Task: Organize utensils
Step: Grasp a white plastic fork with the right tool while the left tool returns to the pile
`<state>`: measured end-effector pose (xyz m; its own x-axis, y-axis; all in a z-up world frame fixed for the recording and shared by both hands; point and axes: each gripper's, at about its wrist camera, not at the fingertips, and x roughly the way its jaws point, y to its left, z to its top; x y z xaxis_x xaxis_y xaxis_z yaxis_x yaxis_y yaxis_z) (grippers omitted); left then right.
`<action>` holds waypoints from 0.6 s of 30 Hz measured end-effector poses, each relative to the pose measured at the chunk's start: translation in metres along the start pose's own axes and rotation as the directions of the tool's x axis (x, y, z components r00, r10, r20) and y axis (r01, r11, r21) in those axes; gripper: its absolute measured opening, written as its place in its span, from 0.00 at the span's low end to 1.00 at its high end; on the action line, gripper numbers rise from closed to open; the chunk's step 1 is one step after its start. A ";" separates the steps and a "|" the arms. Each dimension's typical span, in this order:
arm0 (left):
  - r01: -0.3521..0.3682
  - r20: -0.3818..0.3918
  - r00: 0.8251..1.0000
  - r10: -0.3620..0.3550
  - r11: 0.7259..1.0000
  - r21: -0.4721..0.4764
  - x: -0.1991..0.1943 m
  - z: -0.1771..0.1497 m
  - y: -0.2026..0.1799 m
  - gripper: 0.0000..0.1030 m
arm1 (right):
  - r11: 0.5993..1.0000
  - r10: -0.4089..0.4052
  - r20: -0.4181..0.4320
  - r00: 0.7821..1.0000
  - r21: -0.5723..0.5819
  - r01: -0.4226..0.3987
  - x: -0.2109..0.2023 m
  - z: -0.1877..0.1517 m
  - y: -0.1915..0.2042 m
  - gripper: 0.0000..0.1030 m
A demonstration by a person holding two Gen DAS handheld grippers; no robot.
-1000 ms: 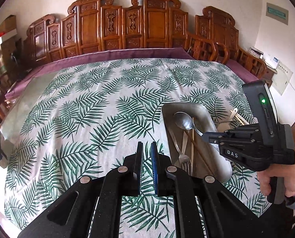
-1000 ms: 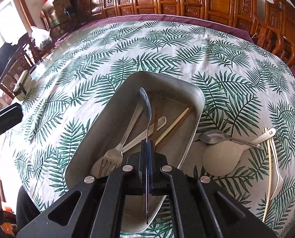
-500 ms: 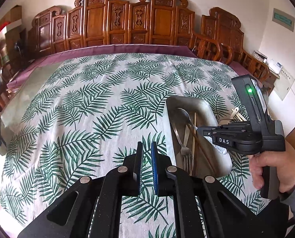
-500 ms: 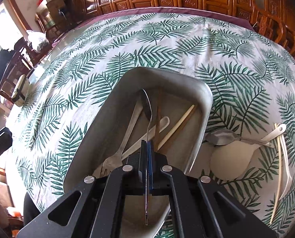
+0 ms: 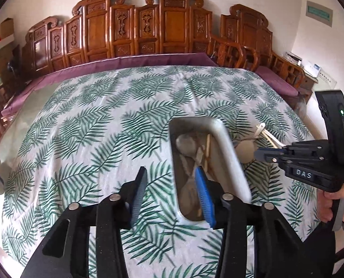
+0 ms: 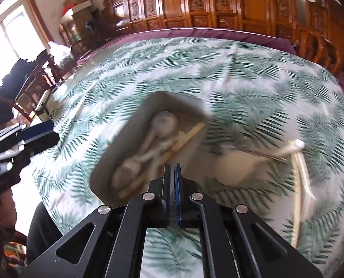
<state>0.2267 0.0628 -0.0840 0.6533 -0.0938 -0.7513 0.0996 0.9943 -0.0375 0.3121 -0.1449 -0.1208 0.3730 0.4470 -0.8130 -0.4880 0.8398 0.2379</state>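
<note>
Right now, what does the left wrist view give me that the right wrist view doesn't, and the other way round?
Only the left wrist view shows the right gripper from the side, held beyond the tray's right rim with fingers together, and the left gripper spread wide, its blue pad over the tray.

Only the right wrist view shows the metal spoon across the pale paddle, the long white utensils further right, and the window side.

Both show the metal tray holding a spoon, fork and chopsticks, on the leaf-print tablecloth.
</note>
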 end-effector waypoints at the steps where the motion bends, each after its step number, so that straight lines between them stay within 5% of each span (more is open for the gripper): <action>1: 0.010 0.001 1.000 -0.010 1.000 0.011 0.002 0.004 -0.007 0.46 | 1.000 -0.017 0.004 1.000 0.005 0.017 -0.006 -0.004 -0.009 0.06; 10: 0.082 -0.028 0.996 -0.080 0.992 0.094 0.030 0.019 -0.065 0.53 | 0.979 -0.169 0.012 0.986 0.115 0.166 -0.030 -0.036 -0.111 0.14; 18: 0.130 -0.087 0.989 -0.117 0.979 0.159 0.066 0.033 -0.110 0.53 | 0.970 -0.198 -0.030 0.980 0.136 0.200 -0.018 -0.041 -0.160 0.15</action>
<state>0.2835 -0.0548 -0.1079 0.5697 -0.2051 -0.7958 0.3015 0.9530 -0.0298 0.3510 -0.2997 -0.1664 0.4388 0.2626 -0.8593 -0.2915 0.9462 0.1403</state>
